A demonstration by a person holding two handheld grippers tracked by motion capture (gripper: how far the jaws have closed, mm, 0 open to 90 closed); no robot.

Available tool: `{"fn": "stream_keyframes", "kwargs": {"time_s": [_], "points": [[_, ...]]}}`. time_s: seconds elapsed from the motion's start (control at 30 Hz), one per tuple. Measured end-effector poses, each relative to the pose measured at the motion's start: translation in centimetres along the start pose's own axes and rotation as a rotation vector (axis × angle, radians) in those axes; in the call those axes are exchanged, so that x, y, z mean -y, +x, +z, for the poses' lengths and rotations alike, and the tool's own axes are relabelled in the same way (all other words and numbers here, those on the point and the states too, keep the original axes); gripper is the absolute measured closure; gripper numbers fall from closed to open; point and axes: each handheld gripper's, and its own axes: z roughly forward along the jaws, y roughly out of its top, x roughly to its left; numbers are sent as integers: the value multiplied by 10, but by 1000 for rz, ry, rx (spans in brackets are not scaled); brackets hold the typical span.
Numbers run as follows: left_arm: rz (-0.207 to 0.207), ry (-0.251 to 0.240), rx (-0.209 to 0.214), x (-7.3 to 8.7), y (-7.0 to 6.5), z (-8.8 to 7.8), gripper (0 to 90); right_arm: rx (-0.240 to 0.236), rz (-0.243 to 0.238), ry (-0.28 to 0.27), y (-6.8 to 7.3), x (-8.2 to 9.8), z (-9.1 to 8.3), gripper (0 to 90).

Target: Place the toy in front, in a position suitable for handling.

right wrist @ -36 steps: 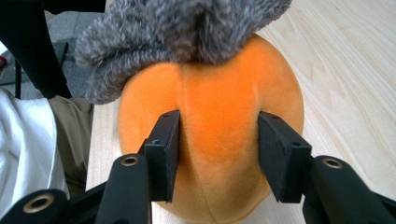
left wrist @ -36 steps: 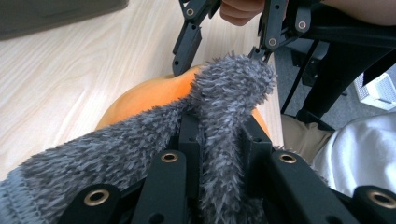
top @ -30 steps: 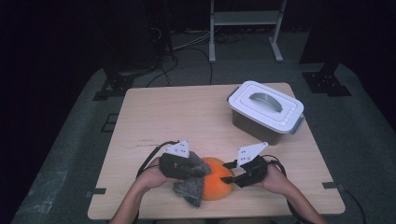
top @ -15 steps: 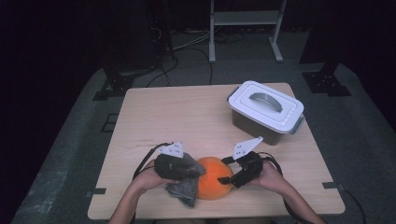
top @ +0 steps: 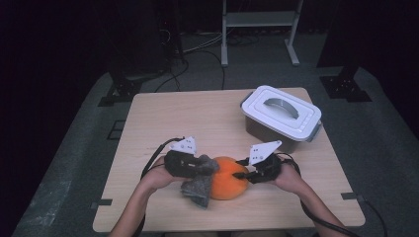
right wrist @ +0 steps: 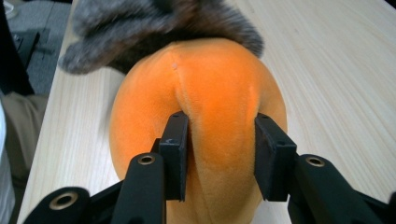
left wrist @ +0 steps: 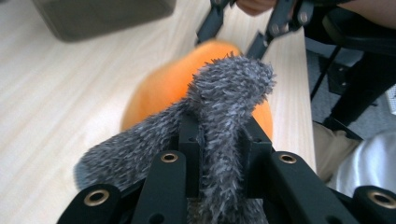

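Observation:
An orange plush ball (top: 228, 178) with a grey furry piece (top: 196, 188) on its left side lies near the table's front edge. My left gripper (top: 207, 166) is shut on the grey fur (left wrist: 233, 88), which sticks up between its jaws in front of the orange plush (left wrist: 159, 93). My right gripper (top: 242, 174) comes in from the right. Its jaws have just been closing, and the pads (right wrist: 173, 154) now pinch a fold of the orange plush (right wrist: 210, 79). Behind the ball in that view lies the grey fur (right wrist: 154, 23). The right gripper (left wrist: 238, 28) also shows beyond the toy in the left gripper view.
A grey box with a white handled lid (top: 281, 116) stands at the back right of the wooden table (top: 188, 118). A blurred corner of the box (left wrist: 102, 16) shows in the left gripper view. The table's front edge is close behind both hands.
The left gripper has lifted a little with the grey fur in it. The right gripper has stayed at the toy's right side, and the toy has barely shifted.

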Motion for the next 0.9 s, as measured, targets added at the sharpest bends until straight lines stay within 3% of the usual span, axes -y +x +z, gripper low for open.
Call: {"fn": "stream_keyframes", "kwargs": {"time_s": [0.13,0.17,0.23,0.3,0.37,0.43,0.53,0.67,0.77,0.8,0.87,0.9], "points": [[-2,55,-26,-1,5,14,748,-11,-4,8,3,9,-3,585],[-13,58,-6,1,4,20,749,-29,29,12,4,14,-4,517],[-24,51,15,5,2,25,749,-31,39,13,4,16,-4,470],[-13,48,26,6,-2,27,749,-42,88,11,4,19,-6,346],[-2,49,33,7,-7,26,749,-70,149,-1,3,20,-10,300],[9,53,42,7,-14,25,748,-87,181,-10,2,19,-12,271],[47,70,64,9,-27,24,748,-111,190,7,4,16,-6,220],[59,70,72,12,-34,24,748,-129,205,-2,5,15,-1,183],[58,75,67,14,-37,26,748,-133,218,13,8,17,11,225],[61,70,63,13,-36,25,748,-125,217,19,10,17,12,280],[50,52,77,11,-33,21,748,-99,175,25,13,15,9,430],[35,15,86,7,-28,13,747,-68,131,15,15,13,4,501]]}}
